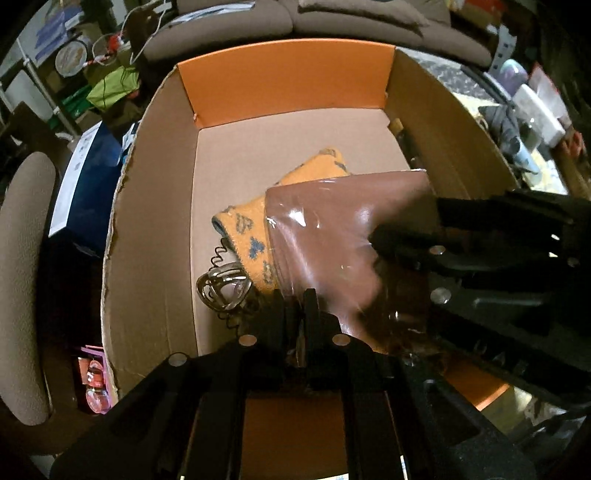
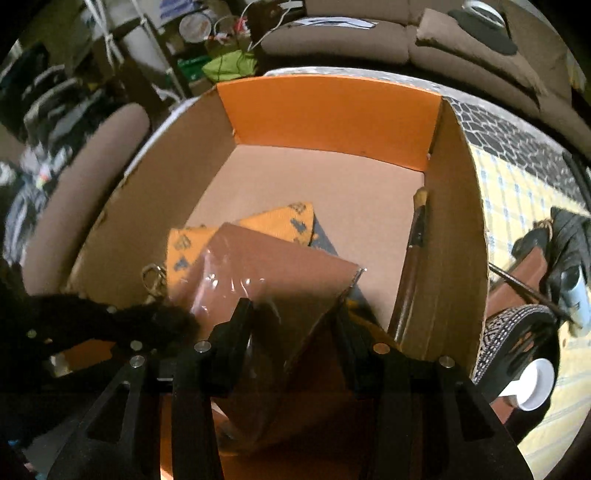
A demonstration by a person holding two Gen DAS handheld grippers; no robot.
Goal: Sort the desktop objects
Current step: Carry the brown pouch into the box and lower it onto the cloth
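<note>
A flat brown packet (image 1: 332,221) (image 2: 273,258) in clear plastic wrap hangs tilted over the floor of an open cardboard box (image 1: 284,77) (image 2: 332,110) with orange end walls. My left gripper (image 1: 300,302) is shut on the packet's near plastic edge. My right gripper (image 2: 291,314) grips the packet across its width and comes in from the right in the left wrist view (image 1: 380,240). Under the packet lies an orange patterned cloth (image 1: 314,170) (image 2: 280,221). Beside it sits a metal key ring (image 1: 221,288) (image 2: 153,280) with a coil. A brush (image 2: 415,243) lies along the box's right wall.
Right of the box is a table with a yellow checked cloth (image 2: 517,206), a white cup (image 2: 535,380) and dark clutter (image 2: 569,236). A brown padded chair (image 1: 26,258) stands left of the box. Brown sofa cushions (image 1: 354,18) lie behind it.
</note>
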